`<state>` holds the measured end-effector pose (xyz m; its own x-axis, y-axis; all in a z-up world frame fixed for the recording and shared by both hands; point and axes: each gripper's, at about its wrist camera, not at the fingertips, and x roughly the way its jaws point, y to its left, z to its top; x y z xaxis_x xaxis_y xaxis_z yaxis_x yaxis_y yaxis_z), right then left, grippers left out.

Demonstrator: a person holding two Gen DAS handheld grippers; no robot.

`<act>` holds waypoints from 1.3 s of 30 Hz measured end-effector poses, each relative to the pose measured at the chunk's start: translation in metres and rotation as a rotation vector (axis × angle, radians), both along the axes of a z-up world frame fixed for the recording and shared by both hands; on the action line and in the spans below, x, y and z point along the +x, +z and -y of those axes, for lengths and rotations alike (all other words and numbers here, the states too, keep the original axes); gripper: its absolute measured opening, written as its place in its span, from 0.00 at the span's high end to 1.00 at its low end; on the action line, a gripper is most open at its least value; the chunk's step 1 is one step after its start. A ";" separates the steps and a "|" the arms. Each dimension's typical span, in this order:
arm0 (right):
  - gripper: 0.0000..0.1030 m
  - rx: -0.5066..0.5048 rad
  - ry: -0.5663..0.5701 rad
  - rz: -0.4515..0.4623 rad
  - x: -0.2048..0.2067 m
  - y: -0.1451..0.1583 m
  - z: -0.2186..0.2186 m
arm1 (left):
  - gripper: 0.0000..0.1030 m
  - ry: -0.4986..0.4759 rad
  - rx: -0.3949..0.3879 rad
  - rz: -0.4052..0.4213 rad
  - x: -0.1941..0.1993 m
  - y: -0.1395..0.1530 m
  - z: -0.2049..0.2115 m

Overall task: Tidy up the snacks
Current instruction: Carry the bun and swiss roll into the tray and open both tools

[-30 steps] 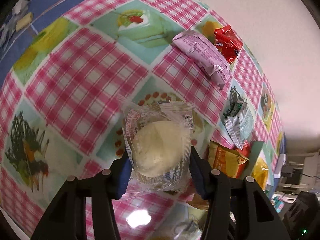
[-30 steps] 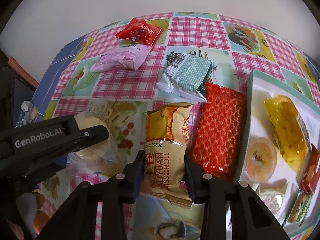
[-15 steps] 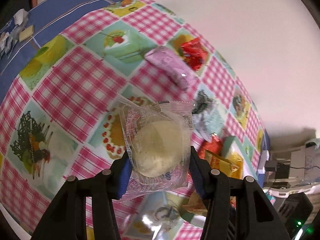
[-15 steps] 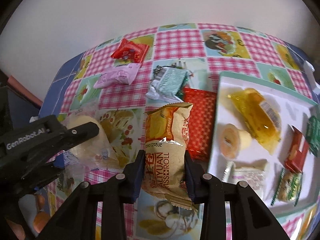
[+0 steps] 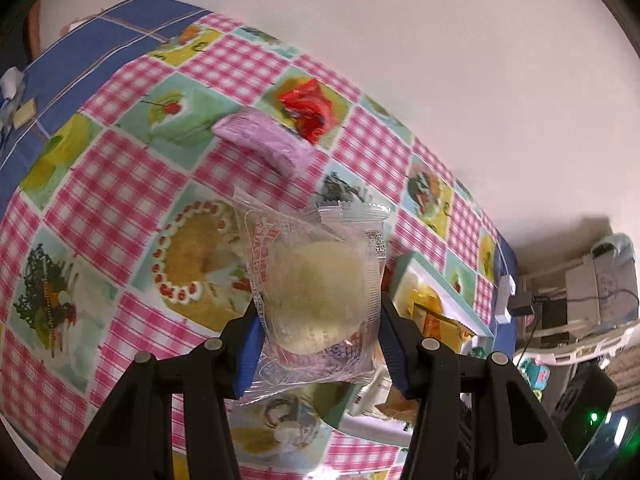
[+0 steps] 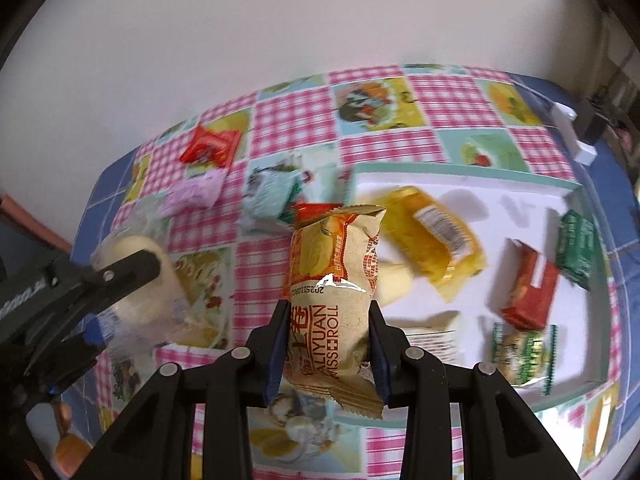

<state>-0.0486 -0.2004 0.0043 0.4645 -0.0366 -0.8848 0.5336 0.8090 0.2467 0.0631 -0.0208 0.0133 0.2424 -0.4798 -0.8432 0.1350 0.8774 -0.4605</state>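
- The swiss roll packet (image 6: 332, 300), tan and orange with the printed words "SWISS ROLL" partly readable, is held upright between the jaws of the right gripper (image 6: 326, 344). The jaws are closed on its lower half and the packet looks a little pinched there.
- This packet hangs in the air at the left edge of the white tray (image 6: 520, 192), not yet over its inside.
- The clear packet with a pale round cake (image 5: 316, 292) sits between the jaws of the left gripper (image 5: 320, 344), which are closed on its two sides. It is lifted above the surface, to the left of the tray.
- I judge the step as carrying: both snacks are picked up and are on the way to the tray.
- The next move calls for bringing each packet over a free white part of the tray and then opening the jaws low, so the packets do not fall on the snacks there.
- In the tray lie a yellow packet (image 6: 436, 236), a red box (image 6: 528, 292), a dark green packet (image 6: 578, 248) and a green-and-white packet (image 6: 524, 352).
- Left of the tray, on the checked tablecloth (image 6: 296, 120), remain a red wrapper (image 6: 210, 146), a pink packet (image 6: 196, 194) and a mint-green packet (image 6: 272, 196), all blurred.
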 end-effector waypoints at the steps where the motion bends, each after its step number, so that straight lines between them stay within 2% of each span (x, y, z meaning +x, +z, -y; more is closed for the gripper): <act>1: 0.63 0.010 -0.014 0.003 -0.003 0.000 0.005 | 0.47 -0.012 -0.002 -0.002 -0.002 0.001 0.005; 7: 0.63 0.018 -0.152 -0.007 -0.028 -0.002 0.048 | 0.47 -0.097 0.033 0.019 -0.017 0.003 0.037; 14: 0.63 -0.021 -0.339 -0.046 -0.072 -0.004 0.105 | 0.47 -0.217 0.049 0.019 -0.040 -0.001 0.081; 20: 0.63 -0.013 -0.449 -0.053 -0.105 -0.004 0.142 | 0.47 -0.329 0.081 0.042 -0.065 -0.006 0.124; 28: 0.63 0.009 -0.513 -0.063 -0.128 -0.010 0.163 | 0.47 -0.472 0.136 0.066 -0.104 -0.028 0.168; 39: 0.63 0.047 -0.494 -0.104 -0.124 -0.026 0.166 | 0.47 -0.494 0.157 0.054 -0.108 -0.049 0.182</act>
